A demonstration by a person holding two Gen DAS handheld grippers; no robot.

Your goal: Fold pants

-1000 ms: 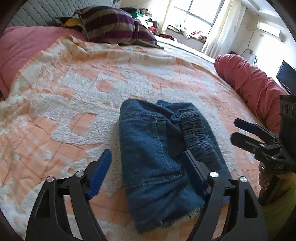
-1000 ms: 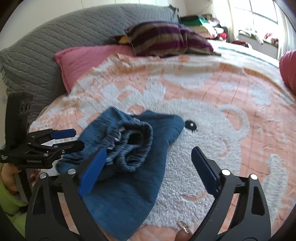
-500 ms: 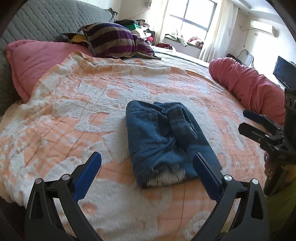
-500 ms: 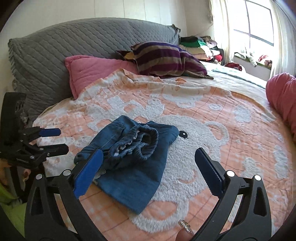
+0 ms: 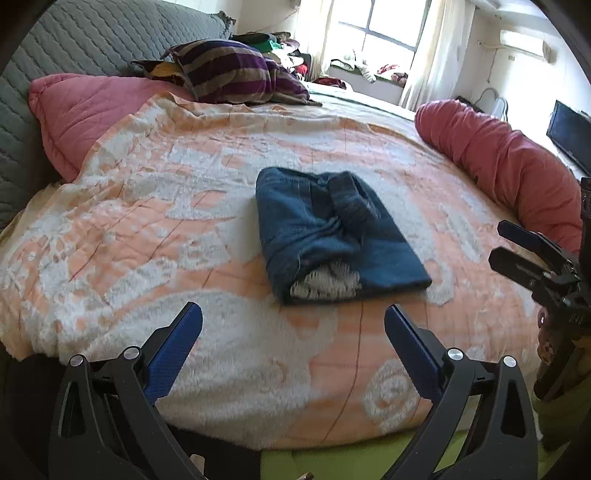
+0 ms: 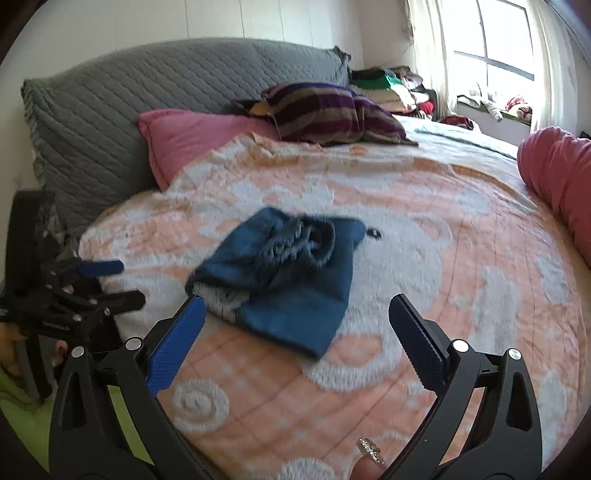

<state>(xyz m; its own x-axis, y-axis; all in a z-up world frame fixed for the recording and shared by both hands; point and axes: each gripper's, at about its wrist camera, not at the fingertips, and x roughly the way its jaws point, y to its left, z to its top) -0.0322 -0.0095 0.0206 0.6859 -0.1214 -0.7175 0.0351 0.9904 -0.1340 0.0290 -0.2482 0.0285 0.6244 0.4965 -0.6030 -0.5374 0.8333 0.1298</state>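
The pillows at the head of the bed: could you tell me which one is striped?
The purple-and-tan pillow, lying right of the plain pink pillow; the big grey one is quilted.

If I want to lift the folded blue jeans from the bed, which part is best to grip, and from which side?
Probably the near open end of the folded jeans, where the layers stack with pale lining showing. Come low from the near bed edge, one pad under the stack, one on top, so the fold stays together.

An orange and white blanket [image 5: 155, 229] is covering the bed. A pink pillow [image 5: 85, 114] and a striped pillow [image 5: 236, 74] are lying against the grey headboard [image 6: 155, 96], and a red bolster [image 5: 506, 166] is sitting by the window [image 5: 380, 26].
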